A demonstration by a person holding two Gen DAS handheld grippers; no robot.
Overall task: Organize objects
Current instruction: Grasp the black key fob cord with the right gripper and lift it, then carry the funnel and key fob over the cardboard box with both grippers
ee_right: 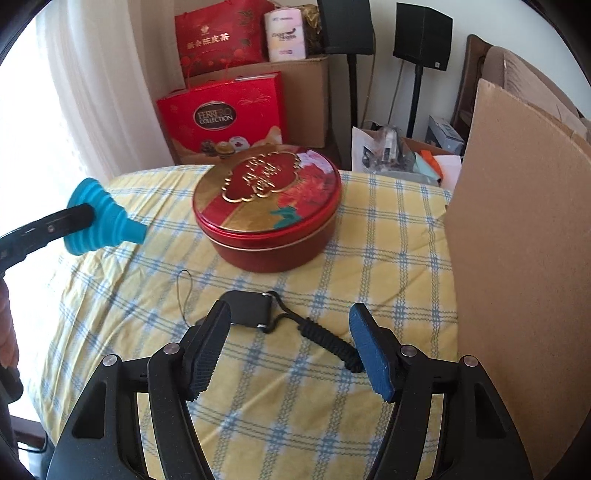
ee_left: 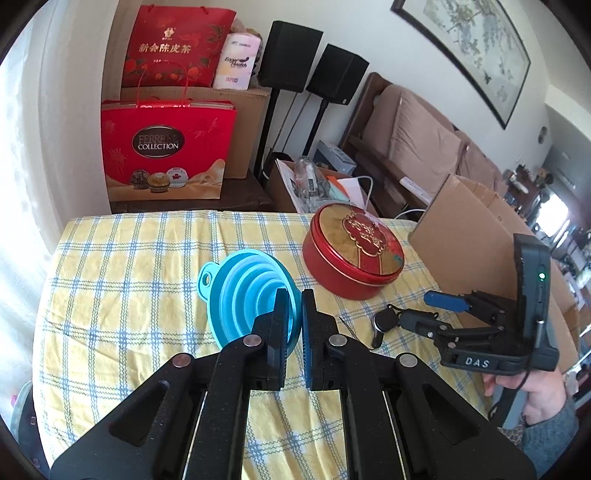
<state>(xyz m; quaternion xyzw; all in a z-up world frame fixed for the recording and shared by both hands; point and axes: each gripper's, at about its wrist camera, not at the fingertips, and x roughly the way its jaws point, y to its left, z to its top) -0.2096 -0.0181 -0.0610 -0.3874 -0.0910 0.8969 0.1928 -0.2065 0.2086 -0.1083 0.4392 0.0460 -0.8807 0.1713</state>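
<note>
A: Why pinch the blue funnel (ee_left: 243, 291) by its rim?

B: Thin rim, easy to nip. Left gripper (ee_left: 294, 295) clamped tight on it, wide mouth turned sideways, spout pointing off toward three o'clock in the right wrist view. Looks lifted clear of the checked cloth (ee_right: 295, 387), probably for carrying.

A: And the right gripper (ee_right: 289, 308)?

B: Standing well open, nothing held. Lowered astride the black key fob (ee_right: 247, 308) and its braided cord (ee_right: 328, 341), likely lining up a grasp. Pads not seen pressing yet.

A: Where to put them, though?

B: Hard to say. Red tin (ee_right: 266, 206) at twelve o'clock from the fob, lid on. Open cardboard box (ee_right: 524, 240) at three o'clock, just beside the cloth's edge.

A: The surface?

B: Soft and rumpled, yellow with blue checks. Beyond it, red gift bags (ee_right: 221, 118) at eleven o'clock, black speakers (ee_right: 423, 33) at one o'clock, a sofa (ee_left: 424, 136) further right.
</note>
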